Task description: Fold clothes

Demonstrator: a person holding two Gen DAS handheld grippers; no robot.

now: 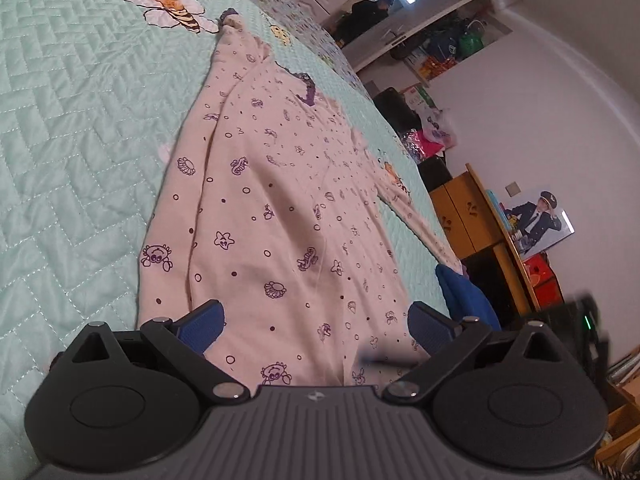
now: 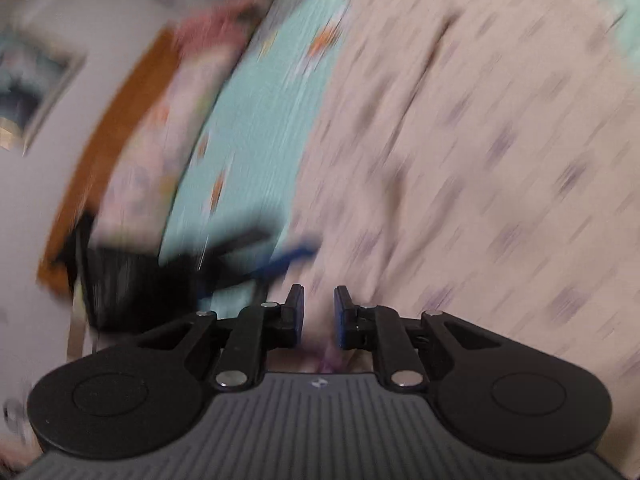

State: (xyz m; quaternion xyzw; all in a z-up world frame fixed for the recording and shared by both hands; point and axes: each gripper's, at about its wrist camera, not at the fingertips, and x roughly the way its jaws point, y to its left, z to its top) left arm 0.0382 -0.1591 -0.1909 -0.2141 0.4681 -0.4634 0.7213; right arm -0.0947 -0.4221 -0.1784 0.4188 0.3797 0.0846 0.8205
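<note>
Left gripper [image 1: 316, 326] wide — right gripper [image 2: 319, 312] ajar

Cream long-sleeve top [image 1: 280, 208], purple sea-creature print, purple-trimmed neck at far end, lying mostly flat lengthwise on the mint quilted bed [image 1: 72, 128]; one sleeve out sideways.

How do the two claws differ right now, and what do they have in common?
The left claw stands wide open over the hem of the pink printed top; the right claw has only a narrow gap, with cloth showing through it. The left view is sharp; the right view is smeared by motion. Both have blue pads on black fingers and point down at the same top on the green quilt.
</note>
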